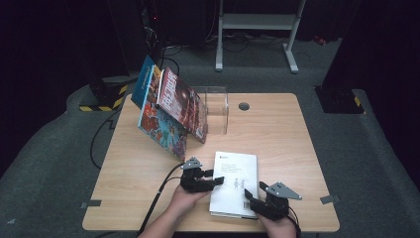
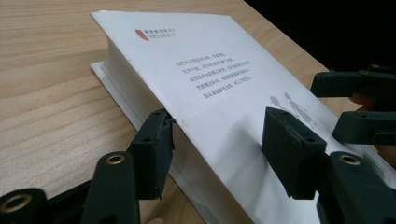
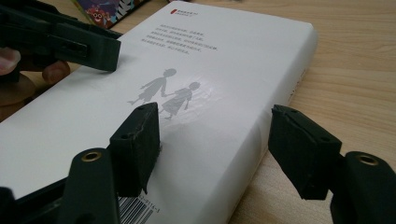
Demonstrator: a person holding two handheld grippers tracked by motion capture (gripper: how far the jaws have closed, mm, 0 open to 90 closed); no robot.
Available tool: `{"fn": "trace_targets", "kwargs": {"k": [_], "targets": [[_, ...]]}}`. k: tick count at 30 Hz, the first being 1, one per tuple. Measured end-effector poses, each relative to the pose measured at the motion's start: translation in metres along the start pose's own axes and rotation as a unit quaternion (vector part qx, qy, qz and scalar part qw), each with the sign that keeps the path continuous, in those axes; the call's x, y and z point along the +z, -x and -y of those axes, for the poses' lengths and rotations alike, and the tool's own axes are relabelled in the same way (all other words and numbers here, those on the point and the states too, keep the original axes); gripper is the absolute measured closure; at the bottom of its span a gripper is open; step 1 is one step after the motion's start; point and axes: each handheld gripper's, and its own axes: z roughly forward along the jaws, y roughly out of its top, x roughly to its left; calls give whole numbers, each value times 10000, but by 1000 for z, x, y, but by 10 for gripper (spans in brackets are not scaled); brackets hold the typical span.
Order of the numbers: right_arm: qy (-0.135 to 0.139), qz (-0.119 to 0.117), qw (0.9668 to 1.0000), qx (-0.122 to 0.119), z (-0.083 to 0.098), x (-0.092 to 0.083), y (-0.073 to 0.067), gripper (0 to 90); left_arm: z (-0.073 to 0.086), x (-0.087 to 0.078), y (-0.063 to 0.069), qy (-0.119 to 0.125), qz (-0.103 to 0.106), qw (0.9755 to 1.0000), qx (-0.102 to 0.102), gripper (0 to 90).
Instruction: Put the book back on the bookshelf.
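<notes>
A white book [image 1: 236,178] lies flat at the near middle of the wooden table [image 1: 277,134], back cover up, with two grey walking figures and a barcode on it. My left gripper [image 1: 218,179] comes in level from the left. In the left gripper view its jaws straddle the book's [image 2: 210,79] page edge, one against the pages under the cover lip, the other over the cover; the gripper [image 2: 217,126] is open. My right gripper [image 1: 249,197] sits at the near right corner. One jaw stands over the cover [image 3: 219,56] by the barcode, the other clear of the spine; it [image 3: 217,119] is open.
Colourful picture books [image 1: 171,109] lean in a row at the back left against a clear plastic stand [image 1: 218,106]. A round cable hole [image 1: 243,105] sits near the far edge. Black cables trail off the near left side. A person's hands hold both grippers.
</notes>
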Motion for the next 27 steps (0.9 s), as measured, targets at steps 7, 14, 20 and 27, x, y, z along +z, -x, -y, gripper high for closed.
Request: {"fn": "trace_targets", "kwargs": {"k": [7, 14, 20, 27], "targets": [[-33, -118, 9998, 174, 0, 4, 4, 301, 2, -1, 4, 21, -93, 9999, 78, 412], [-101, -234, 9994, 253, -4, 9, 5, 294, 3, -5, 12, 100, -279, 9989, 353, 395], [-5, -287, 9996, 48, -8, 14, 5, 304, 5, -14, 14, 179, -287, 9977, 580, 399], [77, -216, 9996, -147, -10, 10, 3, 359, 5, -15, 12, 238, -178, 9971, 695, 397]]}}
